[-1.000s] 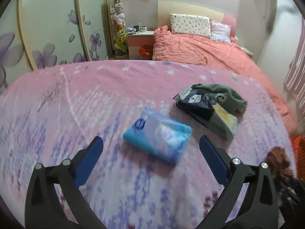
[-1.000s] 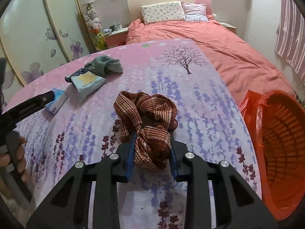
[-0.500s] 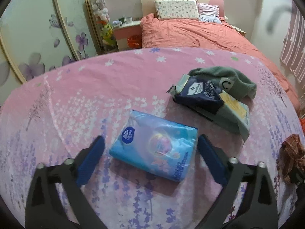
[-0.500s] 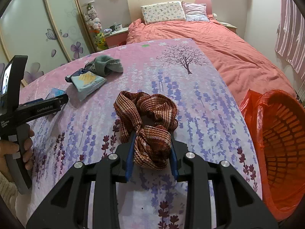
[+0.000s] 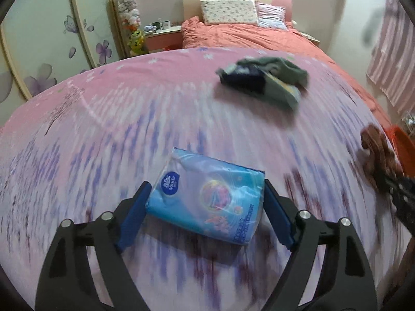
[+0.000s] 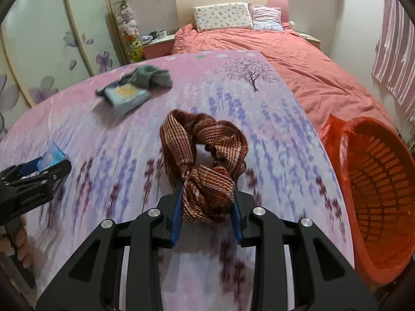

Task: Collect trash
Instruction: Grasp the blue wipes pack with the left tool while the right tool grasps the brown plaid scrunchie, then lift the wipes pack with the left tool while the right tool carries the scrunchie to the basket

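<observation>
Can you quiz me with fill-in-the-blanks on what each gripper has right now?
The right gripper is shut on a knotted brown-and-white striped ____.
The left gripper is closing around a light blue plastic ____ pack.
The slatted plastic basket beside the bed is ____ in colour.

Missing words: scarf; tissue; orange

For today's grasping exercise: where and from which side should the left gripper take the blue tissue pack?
Grip the tissue pack across its two short ends, coming from above. It lies flat, and the closing left gripper already straddles those ends.
</observation>
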`<state>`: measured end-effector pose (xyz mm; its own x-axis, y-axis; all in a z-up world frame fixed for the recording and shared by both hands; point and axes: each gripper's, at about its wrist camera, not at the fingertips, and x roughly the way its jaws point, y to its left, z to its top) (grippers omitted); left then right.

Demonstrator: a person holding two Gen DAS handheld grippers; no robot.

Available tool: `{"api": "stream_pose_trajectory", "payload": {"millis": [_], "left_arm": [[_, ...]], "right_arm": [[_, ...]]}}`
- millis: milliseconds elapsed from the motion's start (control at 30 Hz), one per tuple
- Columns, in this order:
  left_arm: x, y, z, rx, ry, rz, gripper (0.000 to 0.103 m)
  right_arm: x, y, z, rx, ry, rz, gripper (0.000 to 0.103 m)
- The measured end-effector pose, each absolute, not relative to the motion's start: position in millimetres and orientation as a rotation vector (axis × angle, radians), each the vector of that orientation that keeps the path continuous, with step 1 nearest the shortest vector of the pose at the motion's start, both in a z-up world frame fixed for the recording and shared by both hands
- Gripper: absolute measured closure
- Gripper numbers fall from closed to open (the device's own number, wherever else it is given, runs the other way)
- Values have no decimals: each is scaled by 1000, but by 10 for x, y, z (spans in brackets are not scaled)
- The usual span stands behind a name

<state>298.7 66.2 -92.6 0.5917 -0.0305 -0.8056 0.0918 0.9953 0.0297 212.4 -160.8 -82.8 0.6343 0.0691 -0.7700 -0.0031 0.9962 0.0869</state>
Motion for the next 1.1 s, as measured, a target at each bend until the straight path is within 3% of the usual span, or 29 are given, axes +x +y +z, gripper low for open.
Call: {"api": "stream_pose_trajectory", "payload": {"millis": [1100], "left_arm": [[2857,702,-937,50,940,-22,17]], "right_arm": [[2037,-1593,-850,98,882,49,72]]}}
